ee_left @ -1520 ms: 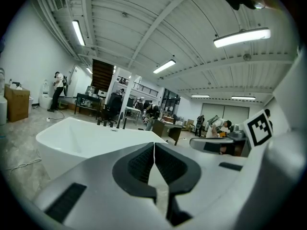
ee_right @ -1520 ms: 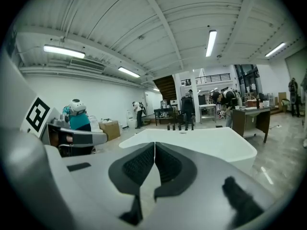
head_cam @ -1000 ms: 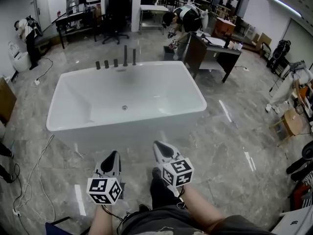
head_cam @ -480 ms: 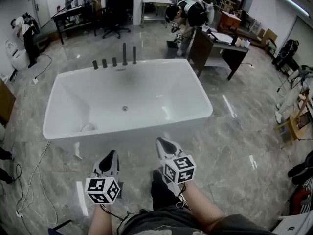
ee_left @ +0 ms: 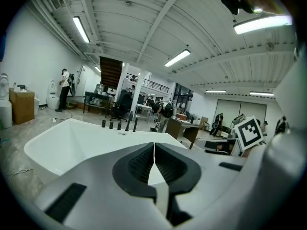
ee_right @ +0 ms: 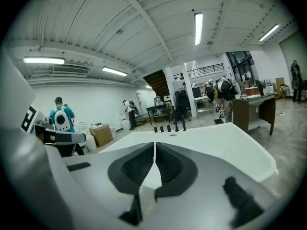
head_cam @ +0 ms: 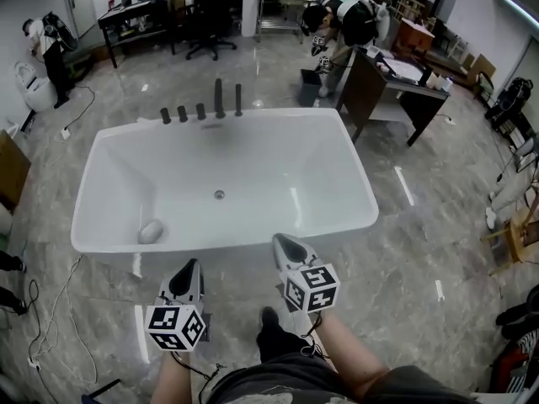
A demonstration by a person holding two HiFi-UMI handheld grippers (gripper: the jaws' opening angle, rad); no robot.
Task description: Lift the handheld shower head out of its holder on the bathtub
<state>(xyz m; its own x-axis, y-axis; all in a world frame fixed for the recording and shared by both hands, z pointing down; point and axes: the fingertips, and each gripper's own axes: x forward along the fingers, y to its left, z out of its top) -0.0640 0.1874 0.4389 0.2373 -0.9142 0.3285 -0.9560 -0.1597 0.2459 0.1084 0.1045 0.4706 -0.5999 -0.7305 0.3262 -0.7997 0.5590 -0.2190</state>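
Observation:
The white bathtub [head_cam: 101, 244] lies straight ahead, its near rim just beyond both grippers. A row of dark fittings [head_cam: 202, 108] stands on its far rim, two of them taller; which one is the handheld shower head I cannot tell. The same fittings [ee_left: 119, 125] show small in the left gripper view, and the fittings [ee_right: 169, 128] in the right gripper view. My left gripper [head_cam: 190, 268] and right gripper [head_cam: 282, 244] are both shut with nothing between the jaws, and both point at the tub over the floor. The left gripper [ee_left: 154, 150] and right gripper [ee_right: 154, 150] show their pads pressed together.
A small pale object [head_cam: 150, 231] rests in the tub's near left corner. A dark desk [head_cam: 396, 82] with a person [head_cam: 341, 19] bent over it stands at the back right. Cables [head_cam: 50, 310] trail on the marble floor at the left. My legs are below the grippers.
Both grippers and the view have advanced toward the tub, whose near rim now lies close before the jaws. The pale object in the tub's left corner has come into sight.

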